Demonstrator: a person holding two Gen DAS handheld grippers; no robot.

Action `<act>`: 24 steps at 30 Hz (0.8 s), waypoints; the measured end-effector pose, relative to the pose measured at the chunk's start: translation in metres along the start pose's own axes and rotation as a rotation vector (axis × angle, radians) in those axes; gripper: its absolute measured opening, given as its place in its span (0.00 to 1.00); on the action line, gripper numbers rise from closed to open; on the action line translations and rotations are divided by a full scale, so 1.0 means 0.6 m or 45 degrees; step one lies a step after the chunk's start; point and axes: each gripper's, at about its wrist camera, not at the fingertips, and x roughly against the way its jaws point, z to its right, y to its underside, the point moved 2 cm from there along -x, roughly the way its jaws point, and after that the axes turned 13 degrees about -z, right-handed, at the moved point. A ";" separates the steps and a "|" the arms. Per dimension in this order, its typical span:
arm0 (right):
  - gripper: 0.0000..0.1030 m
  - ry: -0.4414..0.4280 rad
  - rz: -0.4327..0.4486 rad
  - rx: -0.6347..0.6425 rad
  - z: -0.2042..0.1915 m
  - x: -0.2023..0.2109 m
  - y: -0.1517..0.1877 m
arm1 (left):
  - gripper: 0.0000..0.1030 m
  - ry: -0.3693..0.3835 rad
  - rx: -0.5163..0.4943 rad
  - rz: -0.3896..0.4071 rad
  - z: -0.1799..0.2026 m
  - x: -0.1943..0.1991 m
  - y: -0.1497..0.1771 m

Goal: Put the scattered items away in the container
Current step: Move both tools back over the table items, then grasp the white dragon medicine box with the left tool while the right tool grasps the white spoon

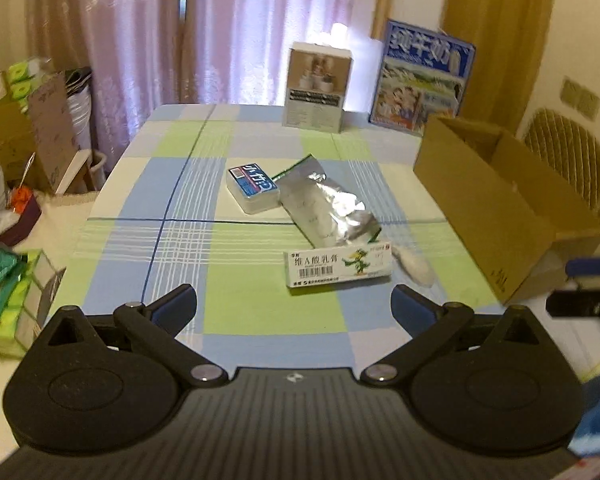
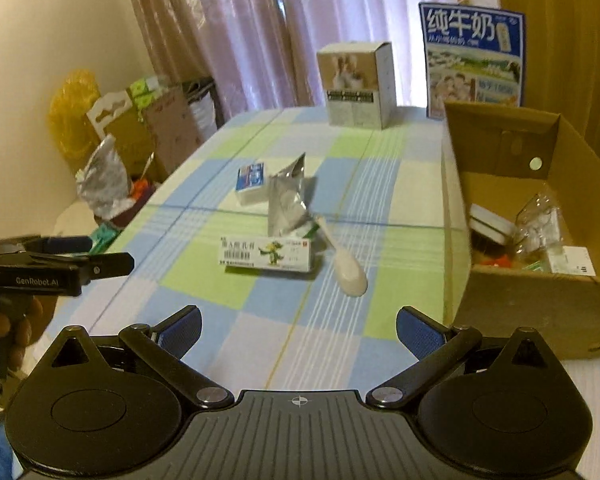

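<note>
Currently both tools hang above the near end of the bench (image 1: 148, 184), which wears a blue, green and white check cloth. Left hand-held gripper (image 1: 294, 304): jaws spread wide, nothing between them. Right hand-held gripper (image 2: 298, 326): likewise wide and empty. The left tool also shows at the left edge of the right wrist view, side-on, with a hand around its grip.

Four loose items lie mid-bench, close together:
- ointment box (image 1: 338, 266) (image 2: 266, 254), white with a green cartoon bird, nearest, lying flat.
- foil pouch (image 1: 326, 208) (image 2: 288, 208), crumpled silver, just beyond the box; its near end touches or overlaps the box.
- blue-topped pack (image 1: 252, 188) (image 2: 251, 182), white sides, left of the pouch and touching its far corner.
- white spoon (image 1: 414, 266) (image 2: 348, 270), right of the box, bowl toward the near side, handle running back toward the pouch.

Carton (image 1: 496, 208) (image 2: 540, 292), brown cardboard, open top, sits at the right edge of the bench. Inside it, from the right wrist view: clear plastic packaging, a round tin, small boxes; details blurred.

Far end of bench: a beige product box (image 1: 318, 88) (image 2: 358, 86) standing upright, and a blue milk case (image 1: 422, 78) (image 2: 474, 58) to its right.
</note>
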 end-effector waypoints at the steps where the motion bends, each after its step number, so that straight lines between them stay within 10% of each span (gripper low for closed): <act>1: 0.98 0.000 -0.013 0.004 -0.001 -0.004 -0.003 | 0.99 -0.012 -0.047 -0.008 0.002 -0.005 0.000; 12: 0.95 0.085 -0.124 0.150 -0.006 -0.086 -0.041 | 0.98 -0.089 -0.630 -0.058 0.051 -0.085 0.001; 17: 0.70 0.117 -0.170 0.158 0.012 -0.132 -0.059 | 0.97 -0.091 -0.790 -0.091 0.063 -0.133 -0.011; 24: 0.61 0.165 -0.221 0.180 0.037 -0.186 -0.074 | 0.88 -0.079 -0.927 -0.112 0.073 -0.193 -0.037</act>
